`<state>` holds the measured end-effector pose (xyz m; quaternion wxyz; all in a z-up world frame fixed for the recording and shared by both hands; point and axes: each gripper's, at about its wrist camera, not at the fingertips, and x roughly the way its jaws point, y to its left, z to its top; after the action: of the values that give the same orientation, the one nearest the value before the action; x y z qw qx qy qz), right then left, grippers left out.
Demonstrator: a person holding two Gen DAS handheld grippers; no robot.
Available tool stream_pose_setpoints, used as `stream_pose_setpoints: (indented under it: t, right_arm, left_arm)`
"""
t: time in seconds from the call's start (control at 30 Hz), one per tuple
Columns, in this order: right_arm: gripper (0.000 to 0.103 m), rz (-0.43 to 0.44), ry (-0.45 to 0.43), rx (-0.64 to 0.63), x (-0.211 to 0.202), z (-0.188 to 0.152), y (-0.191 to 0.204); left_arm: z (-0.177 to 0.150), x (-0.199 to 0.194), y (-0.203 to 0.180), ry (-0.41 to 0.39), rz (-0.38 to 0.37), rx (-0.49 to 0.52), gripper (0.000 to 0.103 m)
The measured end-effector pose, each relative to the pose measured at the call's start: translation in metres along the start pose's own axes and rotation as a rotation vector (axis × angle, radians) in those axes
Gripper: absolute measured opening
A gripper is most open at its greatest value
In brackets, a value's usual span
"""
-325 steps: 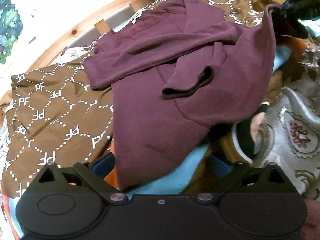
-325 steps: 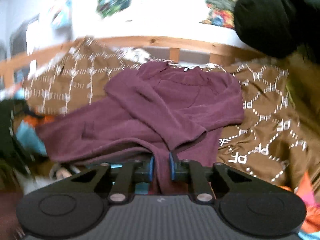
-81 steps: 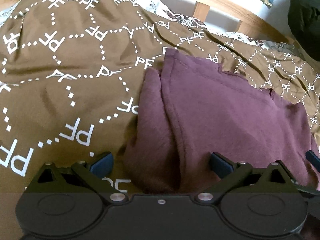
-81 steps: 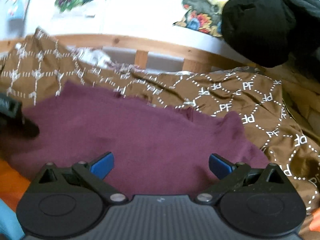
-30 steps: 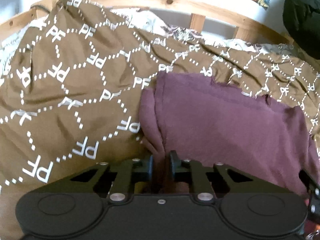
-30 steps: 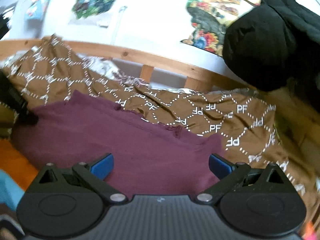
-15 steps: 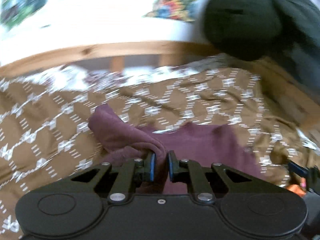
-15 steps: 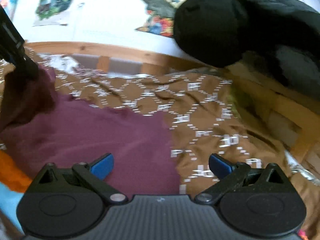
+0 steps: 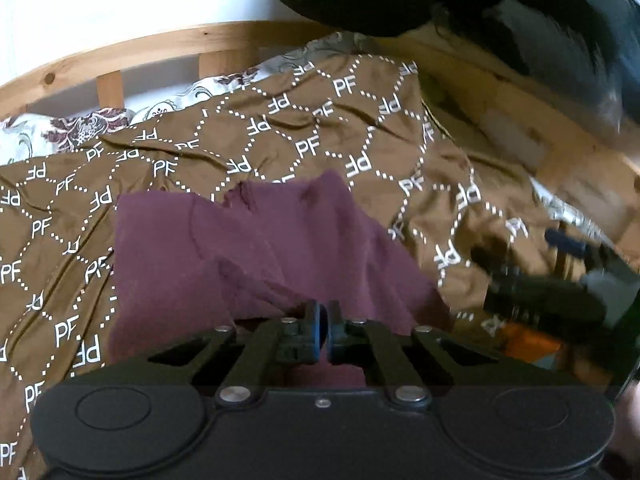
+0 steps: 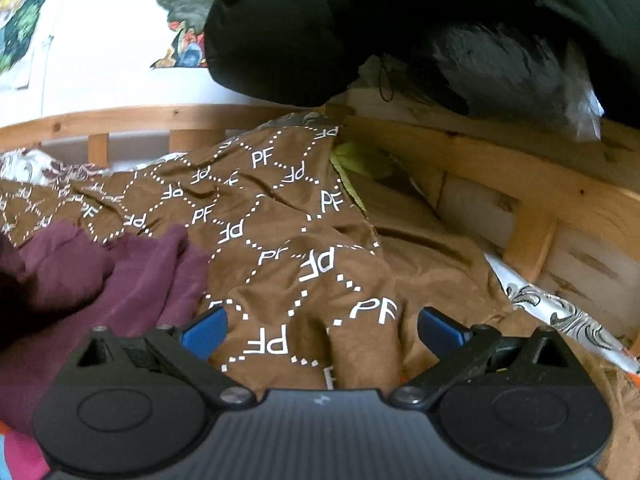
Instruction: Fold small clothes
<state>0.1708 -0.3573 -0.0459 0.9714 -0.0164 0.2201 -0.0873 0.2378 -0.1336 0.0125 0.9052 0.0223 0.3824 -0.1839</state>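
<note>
A maroon sweater lies partly folded on a brown blanket printed with white "PF" letters. My left gripper is shut on a fold of the sweater's near edge. My right gripper is open and empty over bare blanket, with the sweater bunched to its left. The right gripper also shows in the left wrist view, blurred, to the right of the sweater.
A wooden bed rail runs along the back and right side. A black puffy jacket hangs over it above. A floral sheet shows at the back left. Orange fabric lies at the right.
My left gripper has carried the sweater's left side across to the right, folding it over. My right gripper has swung right, off the sweater and over the blanket.
</note>
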Motion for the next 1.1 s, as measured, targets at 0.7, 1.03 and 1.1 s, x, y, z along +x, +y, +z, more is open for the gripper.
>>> stream_pose_setpoints:
  t: [0.7,1.03,1.1]
  right_arm:
    - [0.103,0.264,-0.071,0.002,-0.009,0.003,0.028]
    - [0.096,0.635,0.05,0.171,0.01,0.035,0.053]
    - [0.087,0.641,0.131,0.204,0.026,0.043,0.063]
  left_arm:
    - [-0.032,-0.061,0.008,-0.182,0.225,0.198,0.102]
    - [-0.066,-0.027,0.02,-0.099,0.313,0.404,0.099]
    - [-0.064,-0.023,0.025,-0.089,0.31,0.402,0.091]
